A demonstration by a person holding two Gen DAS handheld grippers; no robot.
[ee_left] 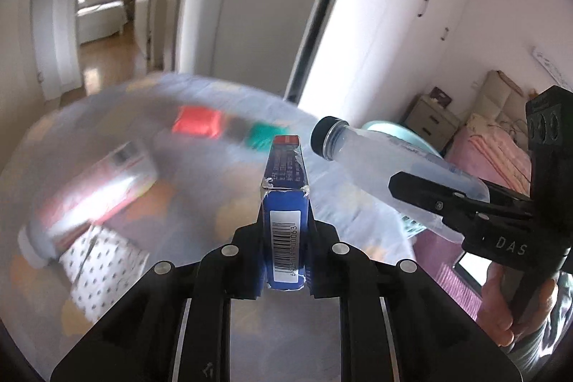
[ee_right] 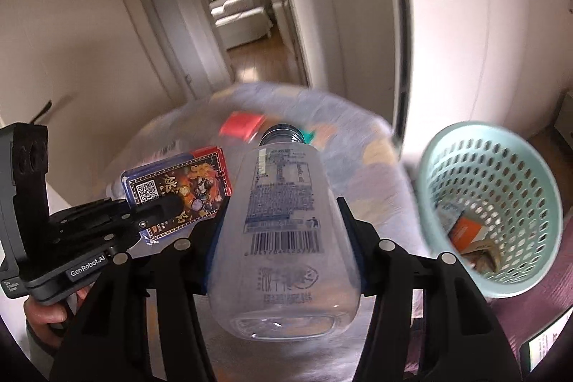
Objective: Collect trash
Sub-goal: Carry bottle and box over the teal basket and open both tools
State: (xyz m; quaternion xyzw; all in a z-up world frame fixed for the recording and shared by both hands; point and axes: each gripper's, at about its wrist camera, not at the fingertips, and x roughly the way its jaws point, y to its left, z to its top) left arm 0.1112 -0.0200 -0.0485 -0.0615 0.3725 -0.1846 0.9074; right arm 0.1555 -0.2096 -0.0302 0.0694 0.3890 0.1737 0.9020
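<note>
My left gripper is shut on a small blue carton with a barcode, held edge-on above the table; it also shows in the right wrist view with a printed picture face. My right gripper is shut on a clear empty plastic bottle with a black cap, held just right of the carton; the bottle also shows in the left wrist view. A pale green perforated basket stands to the right with some trash inside.
Below lies a blurred table with a pale patterned cloth, a red item, a green item and a long pack. A bed and nightstand sit at the right. An open doorway is behind.
</note>
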